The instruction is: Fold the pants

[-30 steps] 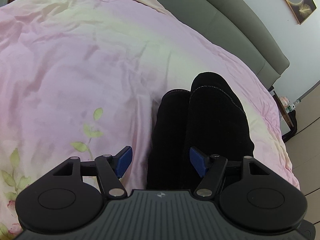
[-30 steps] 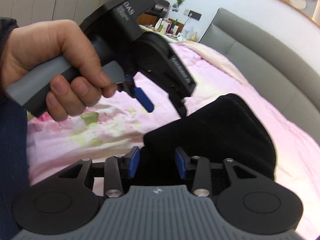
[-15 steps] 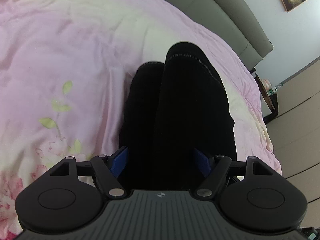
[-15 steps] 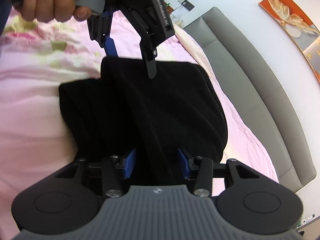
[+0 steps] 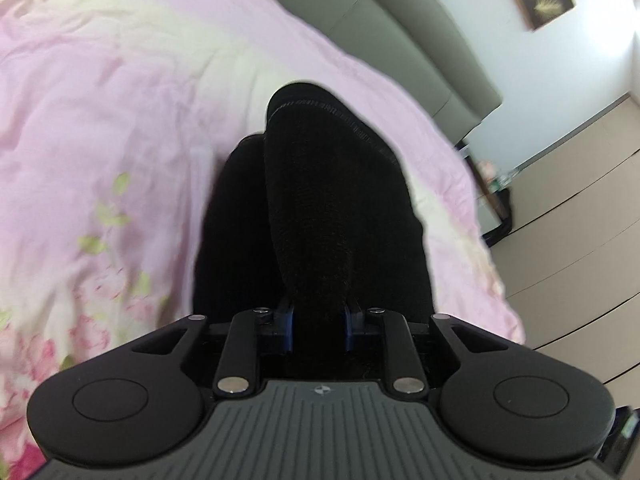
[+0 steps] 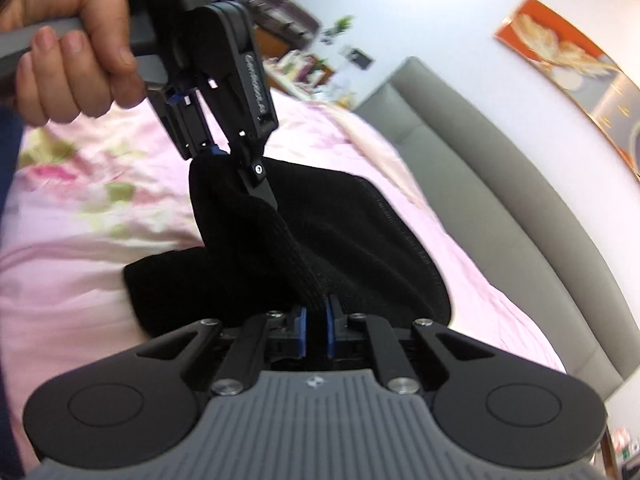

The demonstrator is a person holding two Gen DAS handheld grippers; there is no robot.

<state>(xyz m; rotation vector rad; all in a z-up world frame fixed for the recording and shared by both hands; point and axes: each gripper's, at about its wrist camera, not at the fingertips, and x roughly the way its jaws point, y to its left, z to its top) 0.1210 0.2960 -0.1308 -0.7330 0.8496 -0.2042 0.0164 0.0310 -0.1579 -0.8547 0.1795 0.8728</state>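
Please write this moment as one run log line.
left gripper: shut on black knit pants | right gripper: shut on pants | jaws just closed | pink floral bedspread underneath

Black pants (image 5: 336, 208), thick knit-like fabric, folded into layers. Stitched hem (image 5: 332, 114) visible at the far end, toward 12 o'clock in the left wrist view. Near edge bunched and raised off the pink floral bedspread (image 5: 120, 100); far part resting on it. Lower layer (image 6: 168, 280) spreads toward 9 o'clock in the right wrist view.
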